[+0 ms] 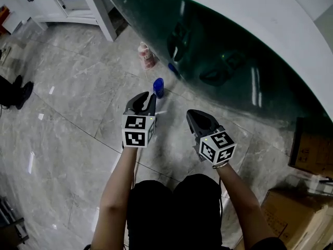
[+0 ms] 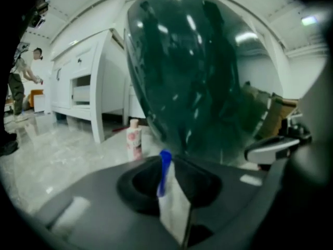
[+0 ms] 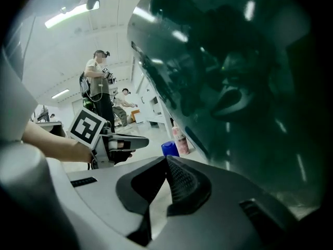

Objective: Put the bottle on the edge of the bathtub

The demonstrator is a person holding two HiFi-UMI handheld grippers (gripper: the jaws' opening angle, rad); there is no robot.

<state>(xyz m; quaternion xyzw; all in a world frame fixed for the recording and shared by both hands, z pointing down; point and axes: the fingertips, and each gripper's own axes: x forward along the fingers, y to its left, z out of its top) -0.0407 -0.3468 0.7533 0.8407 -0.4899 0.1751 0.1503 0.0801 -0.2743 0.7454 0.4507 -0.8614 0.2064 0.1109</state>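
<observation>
A small blue bottle (image 1: 158,87) stands on the marble floor close to the dark green side of the bathtub (image 1: 223,56), whose white rim (image 1: 260,20) curves above. My left gripper (image 1: 147,99) hovers just short of the bottle with a narrow gap between its jaws. In the left gripper view the blue bottle (image 2: 165,168) shows through that gap, beyond the fingertips, and nothing is held. A pink bottle (image 1: 147,55) stands farther along the tub. My right gripper (image 1: 194,114) hangs to the right, its fingers meeting at the tip and holding nothing.
A white cabinet (image 1: 78,4) stands at the far left, by the tub's end. Cardboard boxes (image 1: 312,150) sit at the right. A pair of dark shoes (image 1: 15,90) shows at the left edge. People (image 3: 99,87) stand in the background.
</observation>
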